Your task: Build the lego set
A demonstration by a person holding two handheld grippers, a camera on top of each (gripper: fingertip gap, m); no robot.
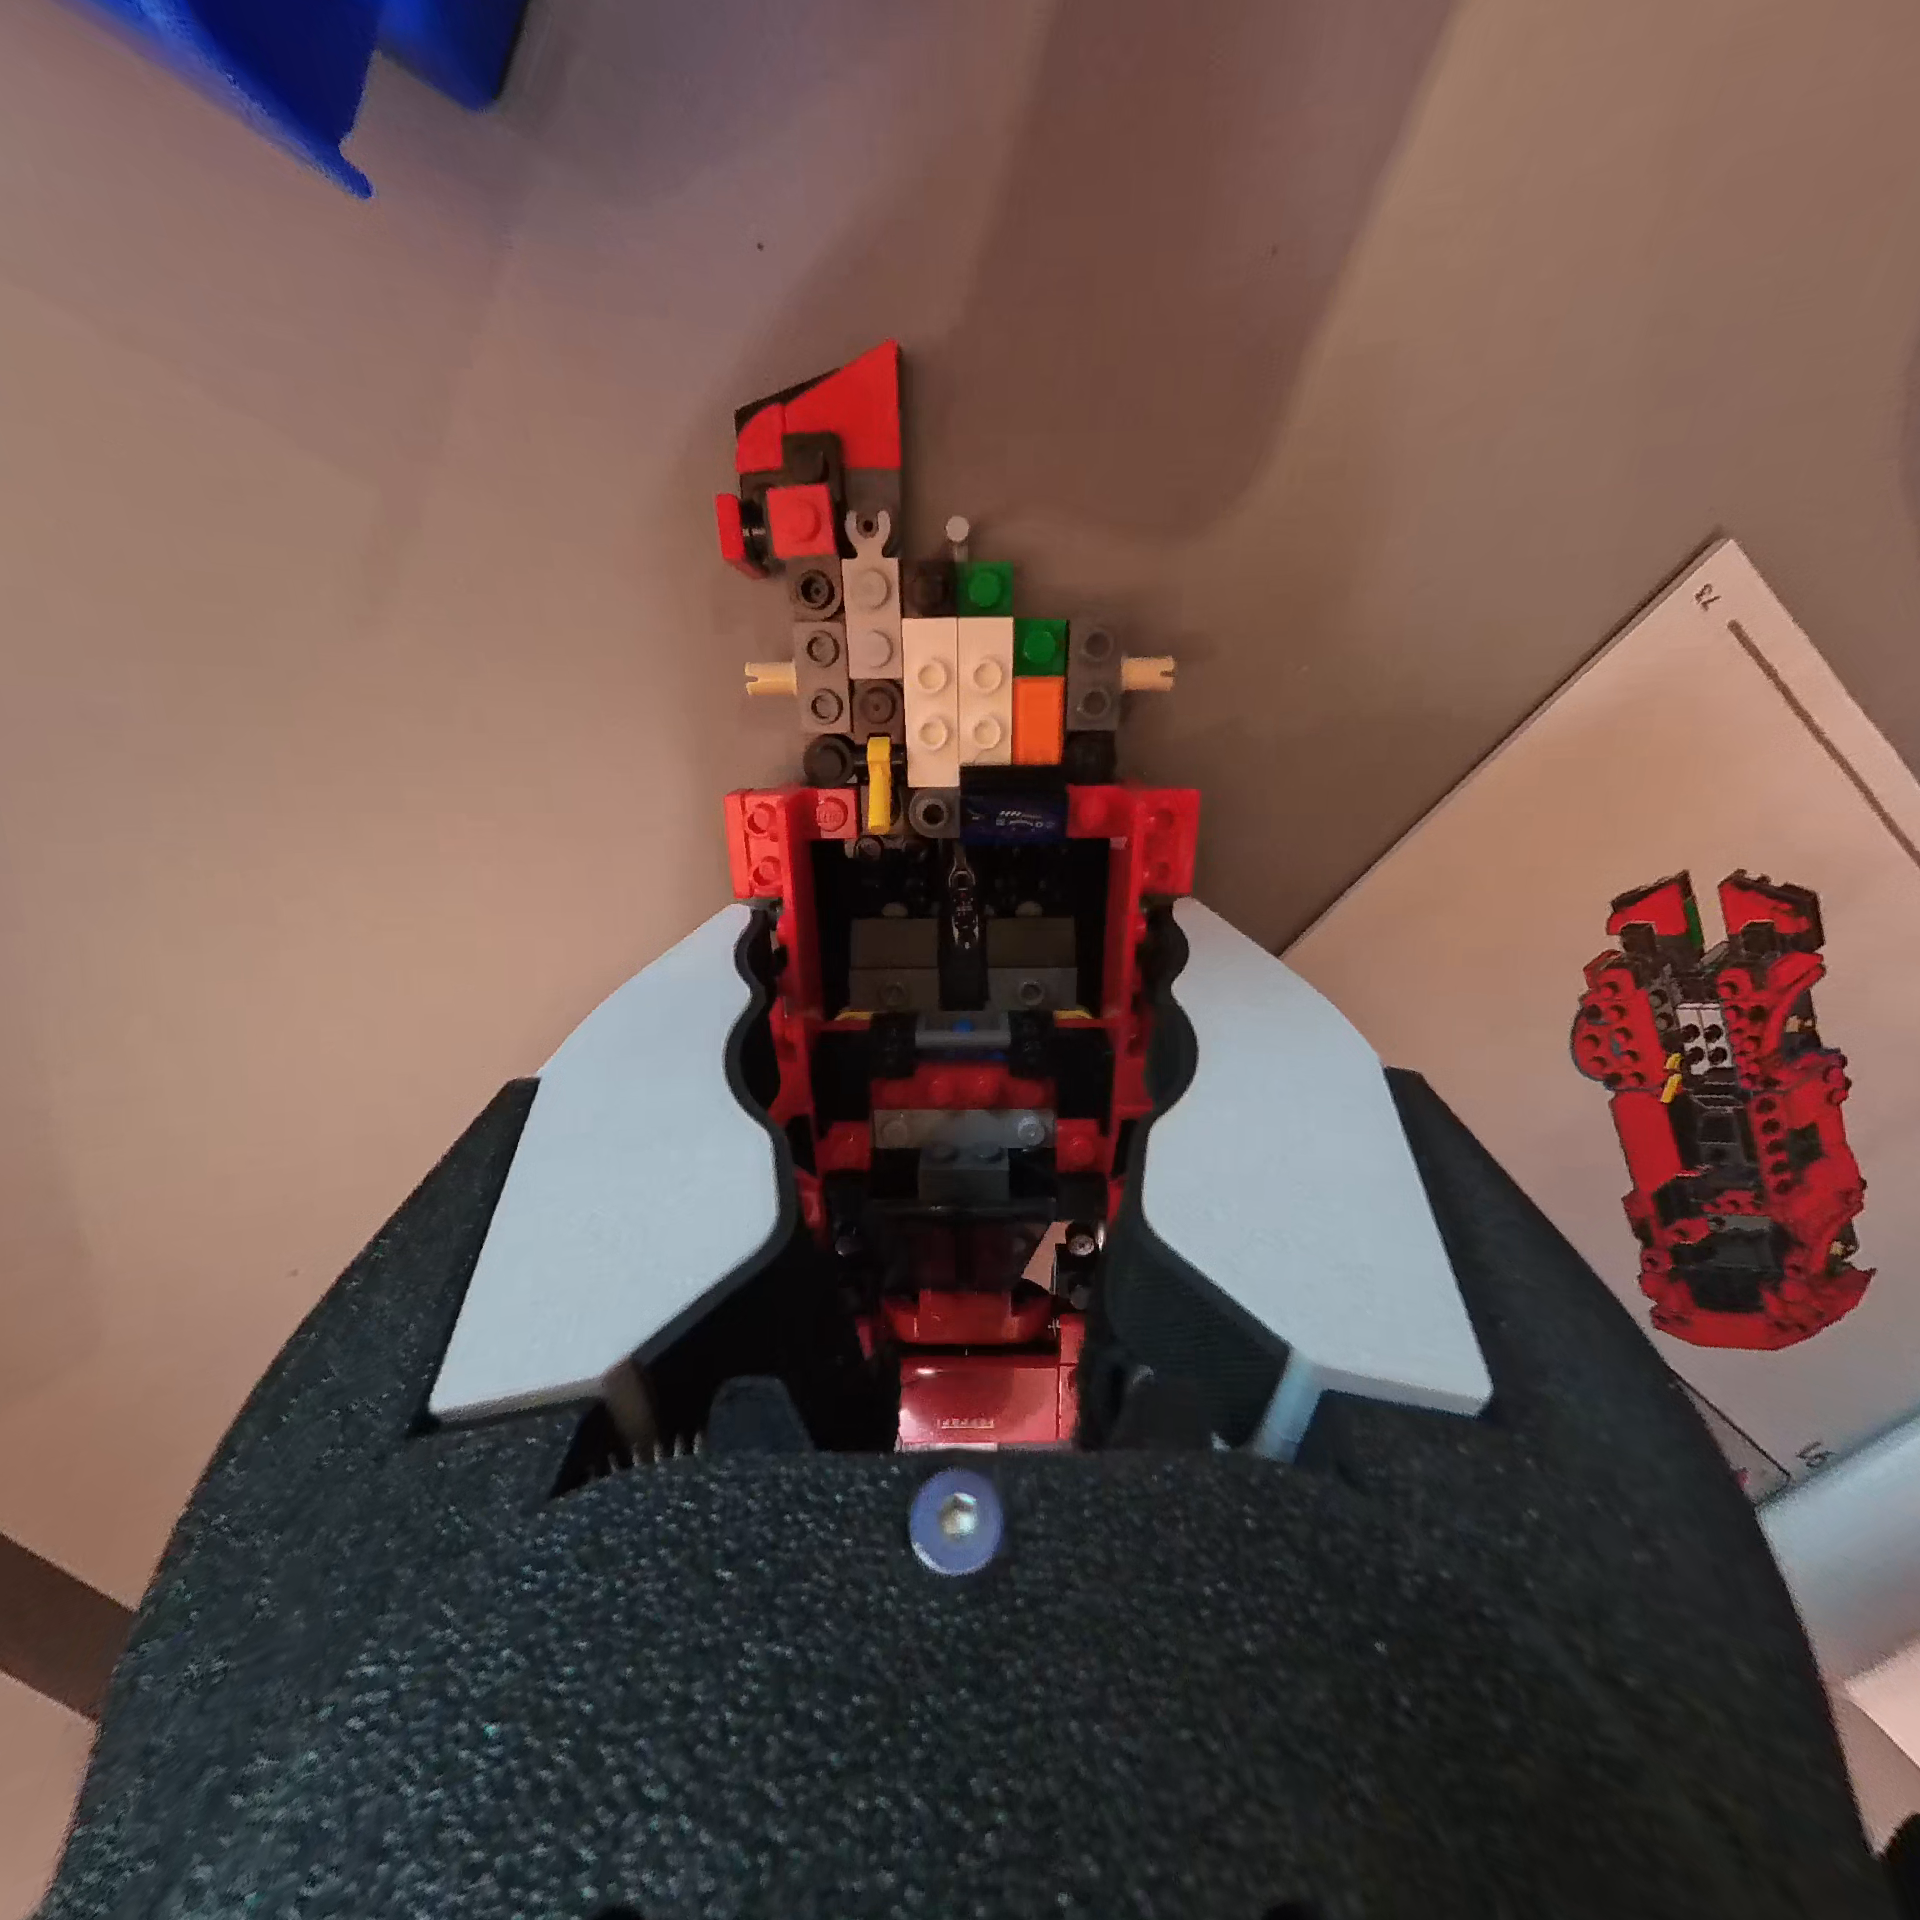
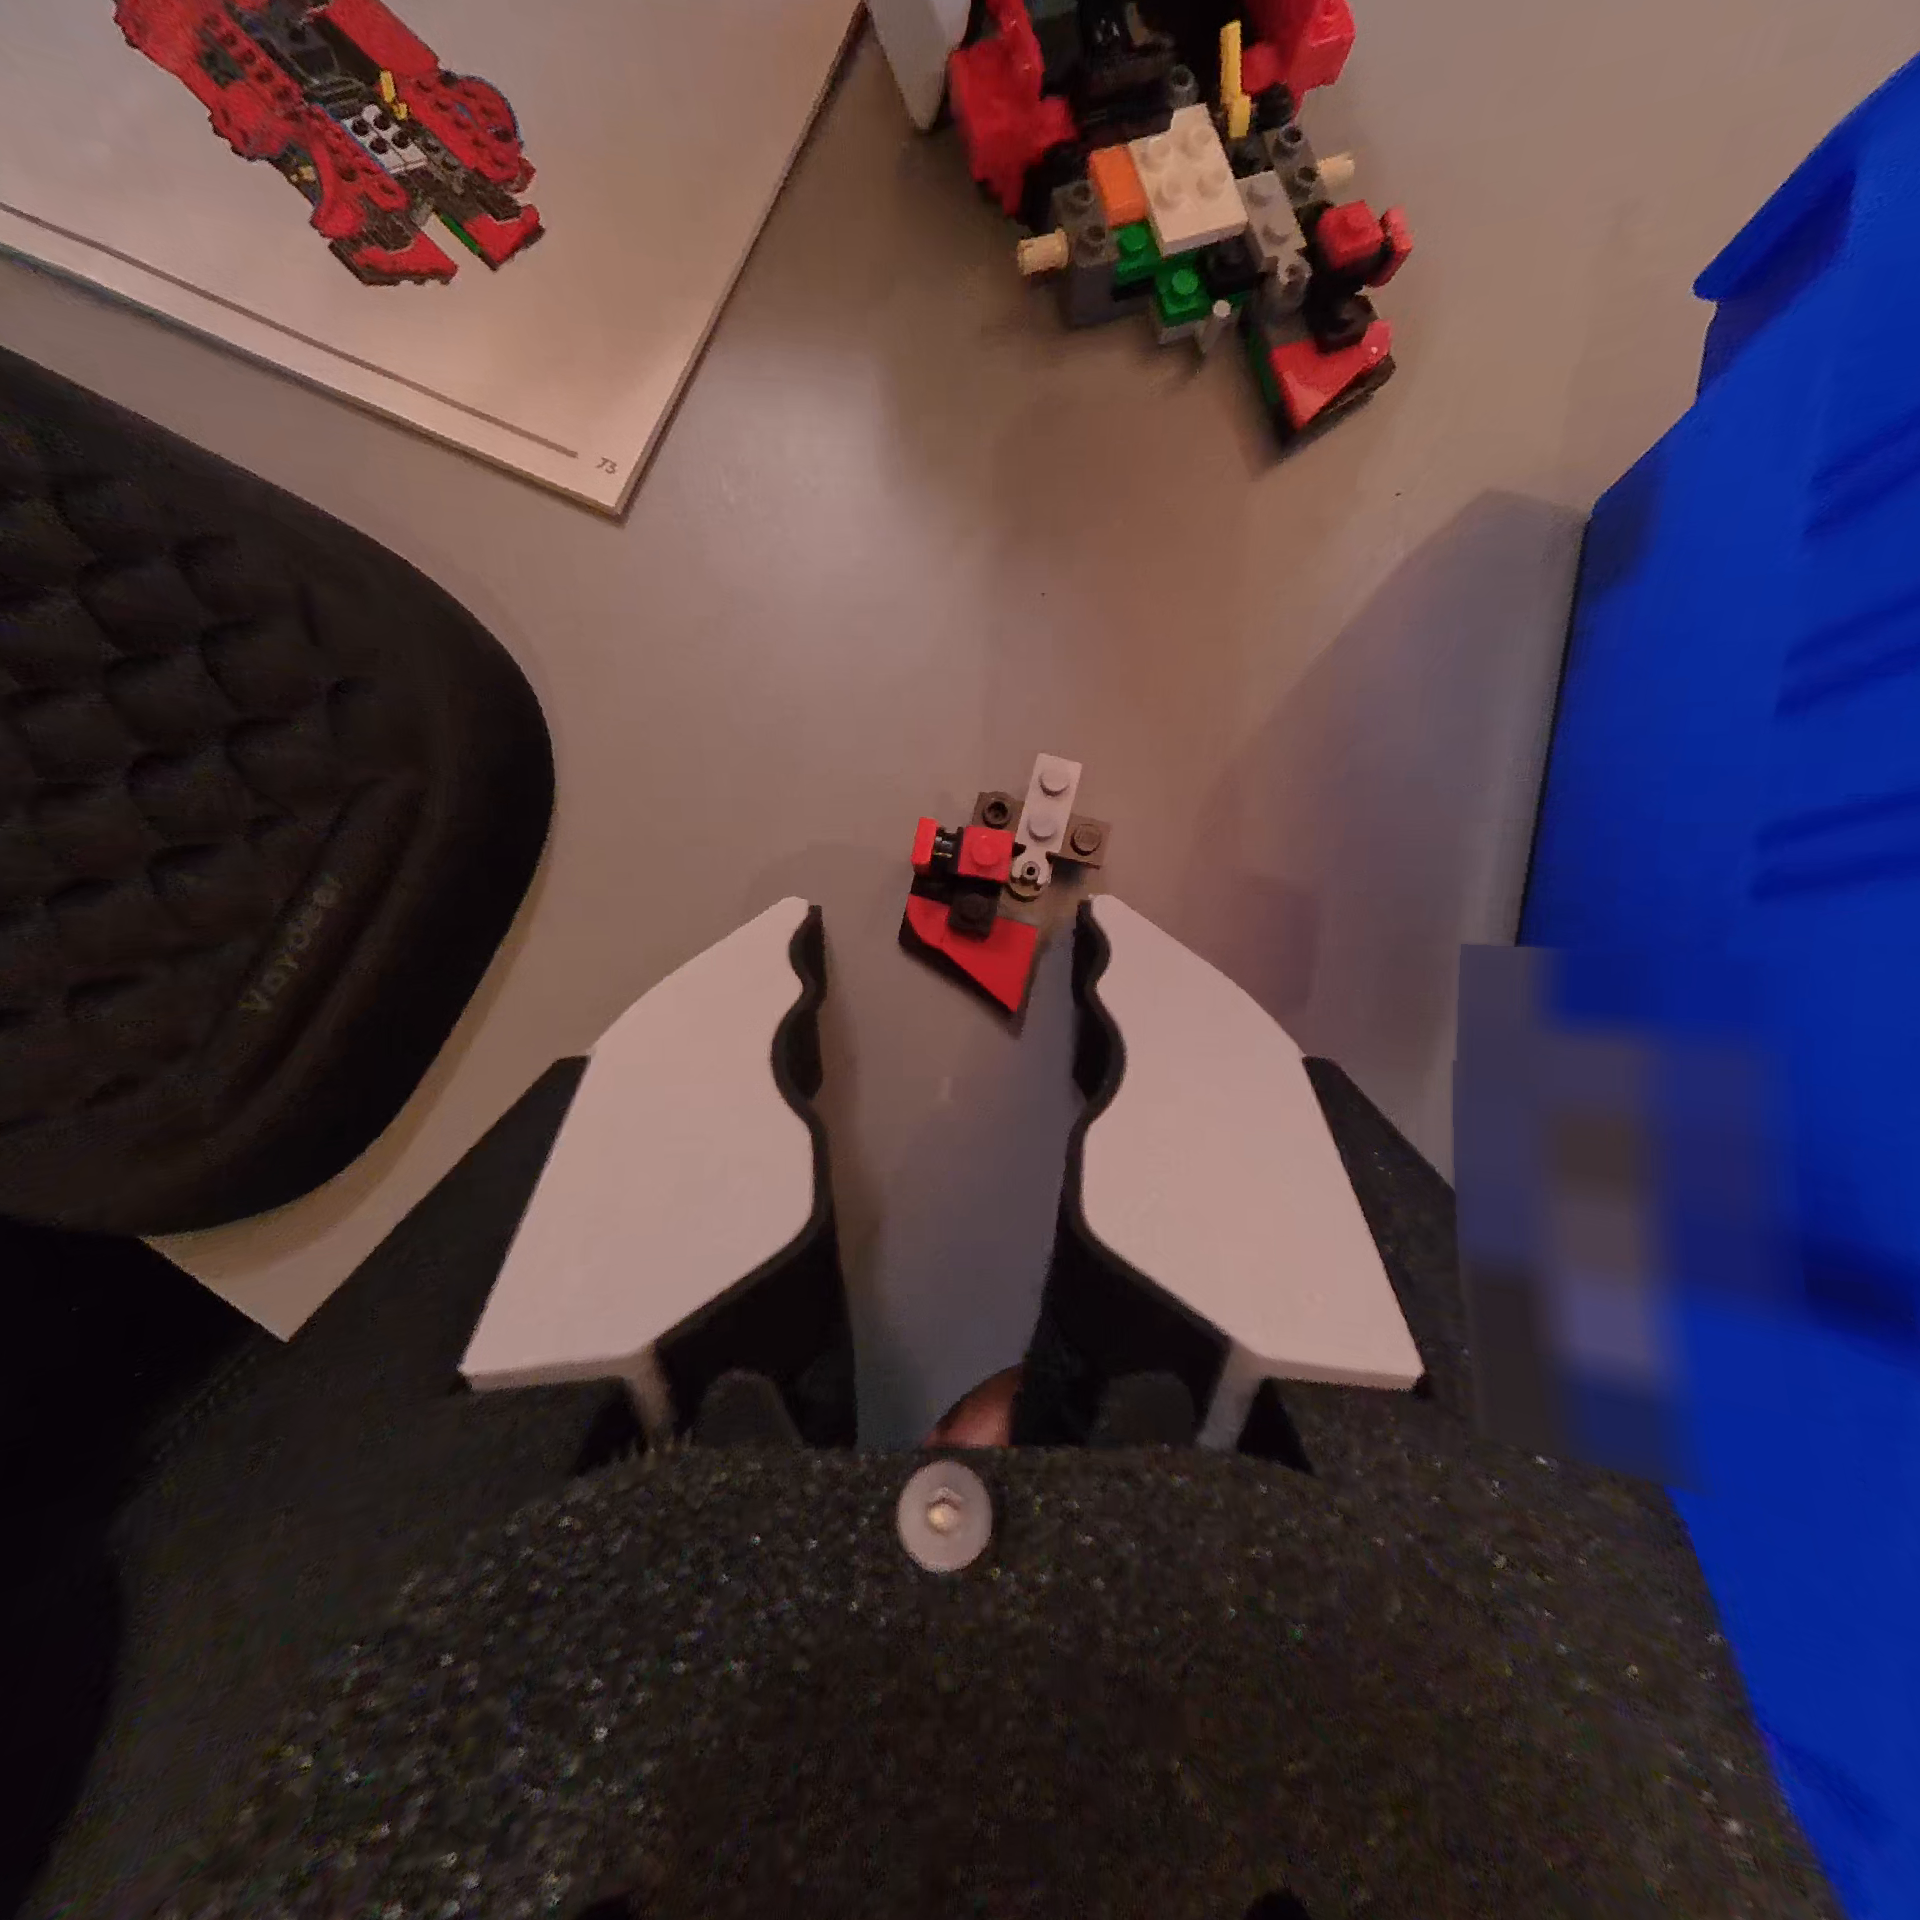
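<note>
The left gripper (image 1: 961, 1013) points forward and down over a grey counter (image 1: 416, 727), its two pale fingers (image 1: 644, 1143) clamped on the sides of a partly built red toy car (image 1: 961, 935). The car's body sits deep between the fingers and its unfinished end juts out beyond the tips. That end shows white, grey, green and orange bricks, a yellow piece, a cream peg on each side, and a red wedge at the far left corner. An open instruction booklet (image 1: 1610, 831) lies on the counter to the right, with a picture of the red car. A blue bin (image 1: 312, 73) sits at the far left.

The right gripper (image 2: 945, 966) points steeply down at the counter, its fingers (image 2: 707, 1143) apart and holding nothing. A small brick assembly (image 2: 997, 894) of red, black and grey pieces lies flat on the counter, just beyond the tips and partly between them, near the right finger. Farther off, the car shows at the far right and the booklet at the far left. A black padded object (image 2: 229, 790) lies to the left, the blue bin along the right edge.
</note>
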